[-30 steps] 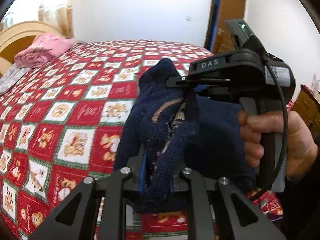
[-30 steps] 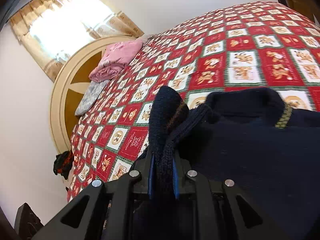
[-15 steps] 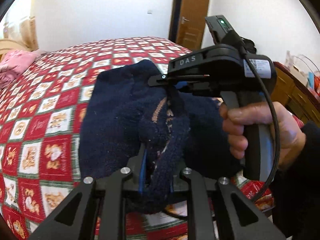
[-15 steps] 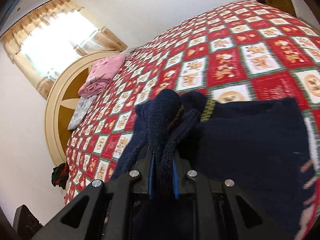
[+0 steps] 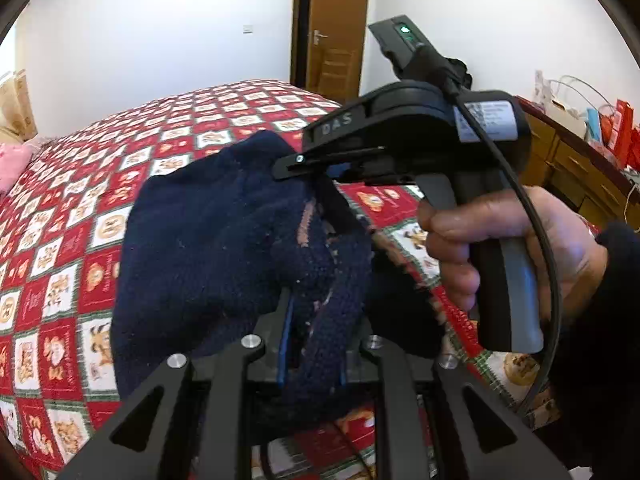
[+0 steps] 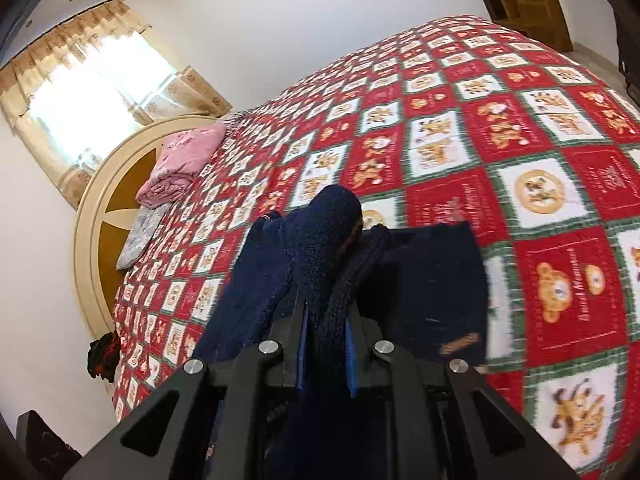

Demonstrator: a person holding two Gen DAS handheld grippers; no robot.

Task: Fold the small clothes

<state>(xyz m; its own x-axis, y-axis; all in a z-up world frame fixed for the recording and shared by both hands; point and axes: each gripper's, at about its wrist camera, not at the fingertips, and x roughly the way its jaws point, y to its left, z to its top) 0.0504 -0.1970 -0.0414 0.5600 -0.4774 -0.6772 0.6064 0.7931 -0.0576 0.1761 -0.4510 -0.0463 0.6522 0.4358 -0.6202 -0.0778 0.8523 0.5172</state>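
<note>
A dark navy knitted garment (image 5: 208, 248) with a tan stripe hangs above the red patchwork bedspread (image 5: 72, 200). My left gripper (image 5: 312, 344) is shut on a bunched edge of it. My right gripper (image 5: 316, 168), held in a hand, is shut on another edge close above. In the right wrist view the right gripper (image 6: 326, 344) clamps the bunched knit, and the rest of the garment (image 6: 432, 276) hangs down below over the bedspread (image 6: 520, 140).
A folded pink garment (image 6: 180, 164) and a grey one (image 6: 140, 236) lie by the round wooden headboard (image 6: 92, 216). A wooden door (image 5: 332, 40) stands behind the bed. A wooden dresser (image 5: 576, 168) with bags is at the right.
Both grippers have swung round with the garment, still clamped. The hanging part has drawn in narrower under the right gripper. The left view now faces the door and the dresser.
</note>
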